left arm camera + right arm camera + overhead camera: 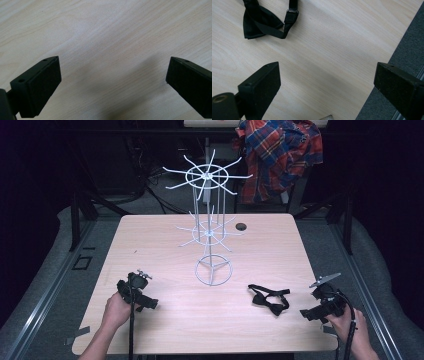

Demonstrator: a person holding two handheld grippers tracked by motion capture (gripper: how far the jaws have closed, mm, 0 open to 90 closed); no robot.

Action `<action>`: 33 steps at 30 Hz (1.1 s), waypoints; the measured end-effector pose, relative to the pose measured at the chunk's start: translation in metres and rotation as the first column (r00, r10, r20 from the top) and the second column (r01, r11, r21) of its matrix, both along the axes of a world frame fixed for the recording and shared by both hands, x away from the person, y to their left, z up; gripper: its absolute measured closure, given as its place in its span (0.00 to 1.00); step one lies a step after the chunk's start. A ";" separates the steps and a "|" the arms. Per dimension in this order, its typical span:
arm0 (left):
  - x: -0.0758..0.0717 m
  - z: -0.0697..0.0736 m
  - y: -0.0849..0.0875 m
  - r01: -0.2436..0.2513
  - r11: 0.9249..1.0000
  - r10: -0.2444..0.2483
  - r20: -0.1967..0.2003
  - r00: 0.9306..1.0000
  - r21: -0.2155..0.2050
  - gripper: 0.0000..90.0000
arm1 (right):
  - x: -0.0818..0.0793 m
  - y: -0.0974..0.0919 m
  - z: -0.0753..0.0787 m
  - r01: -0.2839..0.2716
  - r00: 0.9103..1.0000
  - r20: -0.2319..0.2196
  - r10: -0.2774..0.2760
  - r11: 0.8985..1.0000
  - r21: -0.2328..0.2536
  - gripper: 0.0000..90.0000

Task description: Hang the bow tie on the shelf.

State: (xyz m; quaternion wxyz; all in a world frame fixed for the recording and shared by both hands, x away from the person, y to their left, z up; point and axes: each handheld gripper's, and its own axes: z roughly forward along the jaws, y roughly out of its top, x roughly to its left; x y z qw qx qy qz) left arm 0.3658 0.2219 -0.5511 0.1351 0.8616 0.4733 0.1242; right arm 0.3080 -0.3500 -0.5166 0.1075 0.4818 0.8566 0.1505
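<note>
Hovering wide-jawed: right hand-held gripper (305, 314)

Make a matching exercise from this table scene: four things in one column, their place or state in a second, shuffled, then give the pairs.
Things:
1. black bow tie
2. white wire rack
3. plaid shirt
4. left tool

Places or states:
A. hanging behind the table's far edge
B. open over bare wood, near the table's front left
C. lying flat on the table near the right tool
D. standing upright at the table's middle

Pairs: 1-C, 2-D, 3-A, 4-B
</note>
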 end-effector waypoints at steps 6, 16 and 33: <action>0.000 0.000 0.000 0.001 1.000 -0.001 -0.001 1.000 0.002 0.00 | 0.000 0.001 0.000 0.003 1.000 -0.003 -0.003 1.000 0.004 0.08; 0.000 0.001 0.000 0.001 1.000 -0.001 0.003 1.000 0.000 0.00 | 0.002 0.003 -0.001 0.023 1.000 -0.015 -0.022 0.998 0.060 0.09; 0.002 -0.001 -0.001 0.006 1.000 -0.006 0.001 1.000 0.008 0.00 | 0.007 0.017 -0.004 0.048 0.999 -0.017 -0.046 0.988 0.147 0.09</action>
